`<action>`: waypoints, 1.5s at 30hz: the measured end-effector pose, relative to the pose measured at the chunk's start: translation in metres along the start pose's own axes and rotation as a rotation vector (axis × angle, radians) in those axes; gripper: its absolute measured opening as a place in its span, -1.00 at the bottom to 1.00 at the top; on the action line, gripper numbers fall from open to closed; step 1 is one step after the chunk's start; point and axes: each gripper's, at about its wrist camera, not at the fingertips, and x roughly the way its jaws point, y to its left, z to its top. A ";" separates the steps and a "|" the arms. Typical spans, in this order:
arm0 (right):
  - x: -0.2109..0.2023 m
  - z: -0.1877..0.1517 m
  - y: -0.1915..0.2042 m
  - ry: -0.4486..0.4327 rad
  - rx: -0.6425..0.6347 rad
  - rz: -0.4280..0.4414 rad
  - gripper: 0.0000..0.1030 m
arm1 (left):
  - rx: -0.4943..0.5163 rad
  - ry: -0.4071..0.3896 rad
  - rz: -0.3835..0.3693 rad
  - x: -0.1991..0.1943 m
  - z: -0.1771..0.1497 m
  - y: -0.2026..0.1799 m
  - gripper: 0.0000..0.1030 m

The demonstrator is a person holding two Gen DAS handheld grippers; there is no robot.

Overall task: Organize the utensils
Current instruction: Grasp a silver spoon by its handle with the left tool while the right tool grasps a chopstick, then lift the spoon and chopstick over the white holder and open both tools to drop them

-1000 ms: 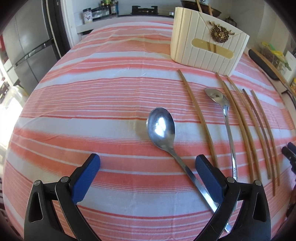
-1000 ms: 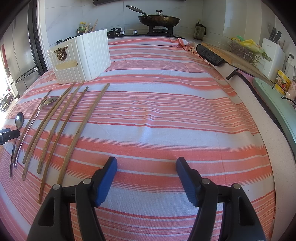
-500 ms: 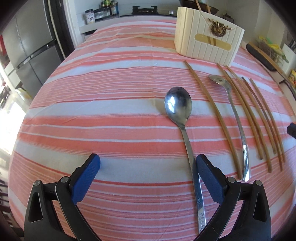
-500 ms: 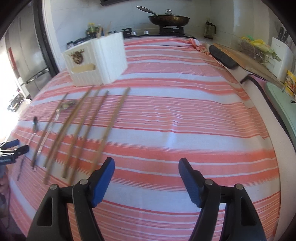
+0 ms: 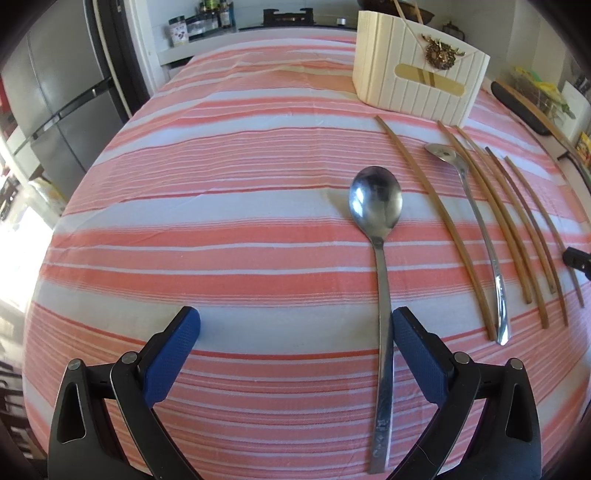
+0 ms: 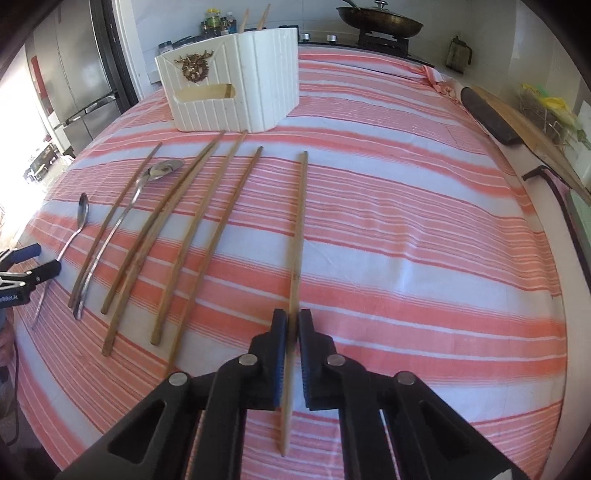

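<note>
The right claw (image 6: 291, 332) is clamped on the rightmost chopstick (image 6: 300, 225), gripping it near its near end, with the stick's tip pointing toward the white utensil holder (image 6: 236, 88). Judged from this grip, the step in hand is to lift that chopstick and carry it to the holder. Raise it level first so the far end clears the cloth, then tilt it upright over the holder's open top before release; a grip this far from the middle may let the stick pivot, so move slowly. The left claw (image 5: 295, 354) stands apart, with the handle of the large spoon (image 5: 376, 206) lying just inside its right finger; neither pad presses on it. To take it well, centre the handle between the pads before closing. The other utensils lie in a row in front of the holder: a second spoon (image 5: 469, 206) and several more chopsticks (image 5: 428, 199), side by side and pointing toward it. Two sticks already stand inside the holder. The worktop (image 5: 221, 221) is covered by a cloth striped in coral and white. Behind the holder is a stove with a lidded pan (image 6: 380, 18); to its left stands a steel refrigerator (image 5: 59, 96), and to its right a cutting board (image 6: 517, 114) lies along the counter edge.
</note>
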 end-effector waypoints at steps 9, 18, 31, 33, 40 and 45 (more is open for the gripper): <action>-0.011 -0.007 -0.014 0.113 -0.056 0.030 -0.13 | 0.132 0.034 -0.075 0.005 0.018 -0.018 0.98; 0.019 0.035 -0.010 0.171 -0.139 0.078 -0.13 | 0.155 0.048 -0.090 0.025 0.053 -0.035 0.58; 0.050 0.115 -0.011 0.055 -0.032 0.086 -0.88 | 0.123 -0.009 -0.177 0.011 0.071 -0.026 -0.31; 0.023 0.113 -0.013 -0.018 -0.008 0.115 -0.88 | 0.105 -0.051 -0.196 -0.008 0.073 -0.017 -0.31; -0.103 0.097 -0.014 -0.278 0.008 0.202 -0.88 | 0.064 -0.197 -0.274 -0.083 0.075 0.006 -0.31; -0.153 0.082 -0.005 -0.361 -0.030 0.181 -0.87 | 0.063 -0.255 -0.302 -0.114 0.076 0.009 -0.31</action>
